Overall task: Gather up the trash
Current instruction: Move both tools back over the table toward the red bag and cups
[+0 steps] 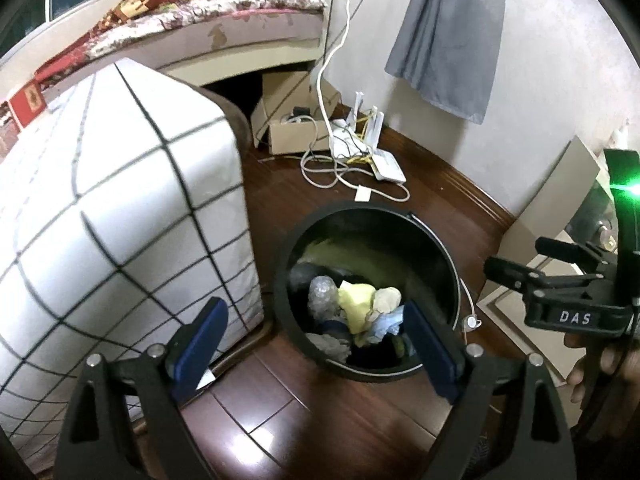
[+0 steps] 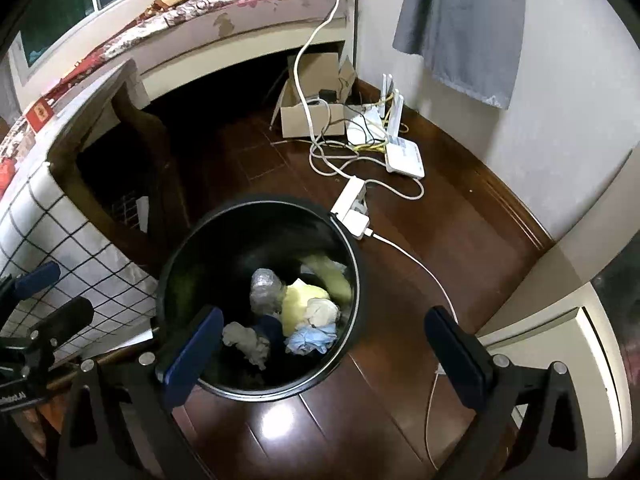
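Observation:
A round black trash bin stands on the dark wooden floor. Inside it lie a yellow crumpled sheet, a wad of bubble wrap, a pale blue wad, a white wad and a grey wad. My left gripper hangs open above the bin's near-left rim, nothing between its blue pads. My right gripper is open wide over the bin's near-right rim, also empty. Each gripper shows at the edge of the other's view: right, left.
A bed with white grid-patterned bedding stands close on the bin's left. Behind the bin lie a power strip, tangled cables, white routers and a cardboard box. A grey cloth hangs on the wall. A door frame is at right.

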The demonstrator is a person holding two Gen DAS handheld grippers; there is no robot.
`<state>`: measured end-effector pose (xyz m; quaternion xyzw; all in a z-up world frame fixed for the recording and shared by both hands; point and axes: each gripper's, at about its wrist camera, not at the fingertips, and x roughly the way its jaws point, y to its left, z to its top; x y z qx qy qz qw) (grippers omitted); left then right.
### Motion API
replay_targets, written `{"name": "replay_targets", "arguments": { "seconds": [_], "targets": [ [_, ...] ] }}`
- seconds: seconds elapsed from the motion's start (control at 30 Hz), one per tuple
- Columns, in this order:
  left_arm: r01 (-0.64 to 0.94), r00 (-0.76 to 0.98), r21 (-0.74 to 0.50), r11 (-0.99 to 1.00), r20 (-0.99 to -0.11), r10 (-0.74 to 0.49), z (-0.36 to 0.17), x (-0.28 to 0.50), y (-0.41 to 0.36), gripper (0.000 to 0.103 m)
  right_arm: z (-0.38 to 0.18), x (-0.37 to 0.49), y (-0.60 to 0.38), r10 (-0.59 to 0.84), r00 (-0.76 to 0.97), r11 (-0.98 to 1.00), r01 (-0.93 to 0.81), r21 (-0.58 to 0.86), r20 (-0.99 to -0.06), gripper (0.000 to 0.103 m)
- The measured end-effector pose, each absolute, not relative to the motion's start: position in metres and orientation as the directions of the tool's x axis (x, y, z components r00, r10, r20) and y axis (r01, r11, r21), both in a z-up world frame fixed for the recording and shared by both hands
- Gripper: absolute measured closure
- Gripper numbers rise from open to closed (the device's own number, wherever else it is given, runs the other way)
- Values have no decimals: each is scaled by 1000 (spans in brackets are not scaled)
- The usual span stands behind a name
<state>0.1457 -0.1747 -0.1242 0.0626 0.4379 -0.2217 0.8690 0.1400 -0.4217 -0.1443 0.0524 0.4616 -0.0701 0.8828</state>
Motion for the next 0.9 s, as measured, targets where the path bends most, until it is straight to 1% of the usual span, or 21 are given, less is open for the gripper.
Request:
{"name": "replay_targets", "arguments": {
  "seconds": [0.23, 0.57, 0.7, 0.9],
  "targets": [
    [411, 573, -52, 910, -761, -303, -104, 135, -157, 13, -124, 130, -404, -90, 603, 989, 145, -2, -792, 1],
    [331, 654, -40, 943, -711, -259, -71, 135, -111, 13, -92, 132, -357, -22, 701, 999, 34, 3, -713, 1],
    [277, 688, -31, 960, -691, -221, -60, 140, -82, 13, -84, 138, -332, -7, 738, 1000, 0, -11, -675, 1],
    [175, 721, -23, 984, -678, -144, -54, 147, -33, 13, -76, 155, -299, 49, 752, 998, -63, 2, -657, 1]
  ]
}}
